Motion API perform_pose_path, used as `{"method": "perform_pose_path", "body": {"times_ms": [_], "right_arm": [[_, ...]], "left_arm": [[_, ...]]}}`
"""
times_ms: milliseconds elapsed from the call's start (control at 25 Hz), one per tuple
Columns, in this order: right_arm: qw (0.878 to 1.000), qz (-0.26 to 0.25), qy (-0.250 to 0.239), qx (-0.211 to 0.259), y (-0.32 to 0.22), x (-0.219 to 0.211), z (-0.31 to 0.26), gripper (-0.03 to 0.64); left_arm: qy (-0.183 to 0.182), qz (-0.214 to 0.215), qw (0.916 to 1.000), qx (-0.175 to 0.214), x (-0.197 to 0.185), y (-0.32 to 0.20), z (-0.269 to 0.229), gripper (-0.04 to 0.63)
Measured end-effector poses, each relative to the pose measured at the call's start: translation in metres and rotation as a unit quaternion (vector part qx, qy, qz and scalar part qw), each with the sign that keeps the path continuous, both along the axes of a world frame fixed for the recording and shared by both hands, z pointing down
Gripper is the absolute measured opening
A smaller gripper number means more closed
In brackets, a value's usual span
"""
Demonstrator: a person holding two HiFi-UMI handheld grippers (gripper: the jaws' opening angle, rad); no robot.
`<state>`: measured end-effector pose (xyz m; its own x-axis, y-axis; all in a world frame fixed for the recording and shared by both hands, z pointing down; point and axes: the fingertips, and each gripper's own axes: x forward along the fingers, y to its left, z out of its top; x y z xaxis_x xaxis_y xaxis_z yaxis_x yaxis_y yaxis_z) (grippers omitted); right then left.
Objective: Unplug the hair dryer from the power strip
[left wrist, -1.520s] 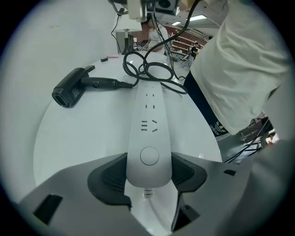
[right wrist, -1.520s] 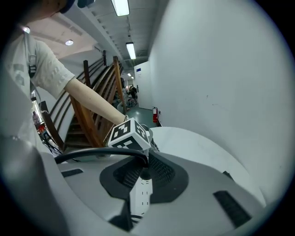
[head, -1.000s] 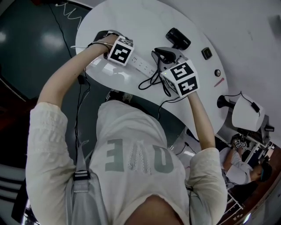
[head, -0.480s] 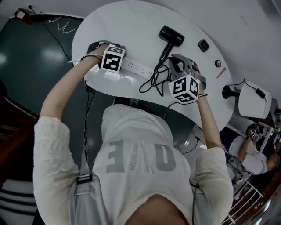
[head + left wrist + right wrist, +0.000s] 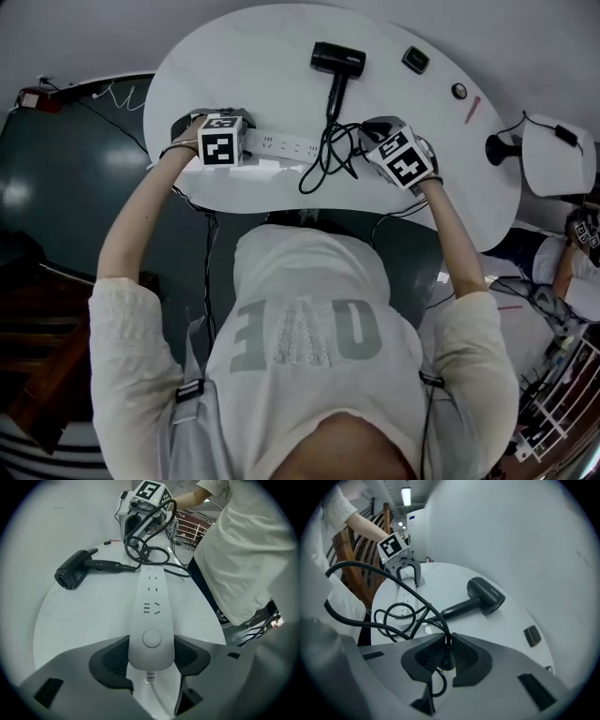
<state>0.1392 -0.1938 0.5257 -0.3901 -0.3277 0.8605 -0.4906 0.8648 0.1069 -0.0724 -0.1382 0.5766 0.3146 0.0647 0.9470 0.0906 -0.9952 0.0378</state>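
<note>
The white power strip (image 5: 281, 145) lies on the round white table (image 5: 244, 66), and its sockets (image 5: 150, 607) show nothing plugged in. My left gripper (image 5: 151, 649) is shut on the strip's switch end, one pad against each side. The black hair dryer (image 5: 337, 58) lies flat farther back on the table, also visible in the right gripper view (image 5: 486, 595). Its black cord (image 5: 328, 157) coils over the strip's far end. My right gripper (image 5: 446, 651), to the right of the strip (image 5: 392, 150), is shut on the dryer's plug, clear of the strip.
A small black box (image 5: 415, 60), a round knob (image 5: 458, 91) and a red pen (image 5: 472, 111) lie at the table's far right. A white device (image 5: 553, 141) stands beyond the table edge. Another person (image 5: 577, 253) sits at the right. My body is against the near edge.
My right gripper has moved away from the strip to the right and lower, carrying the plug and cord. The left gripper has stayed on the strip.
</note>
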Motion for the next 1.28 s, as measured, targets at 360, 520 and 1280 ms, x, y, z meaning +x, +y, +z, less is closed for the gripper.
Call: {"method": "perform_pose_path", "body": {"times_ms": [360, 520, 1280], "right_arm": [[0.993, 0.09, -0.063, -0.035, 0.007, 0.013, 0.019, 0.049], [0.989, 0.125, -0.073, -0.016, 0.0, 0.033, 0.019, 0.048], [0.967, 0.225, -0.121, -0.014, -0.003, 0.056, 0.033, 0.104]], "left_arm": [[-0.01, 0.002, 0.9999, 0.0, -0.002, 0.001, -0.001, 0.272], [-0.011, 0.001, 0.9999, 0.0, -0.001, 0.0, 0.0, 0.272], [-0.012, 0.0, 0.9999, 0.0, 0.0, 0.001, 0.001, 0.272]]}}
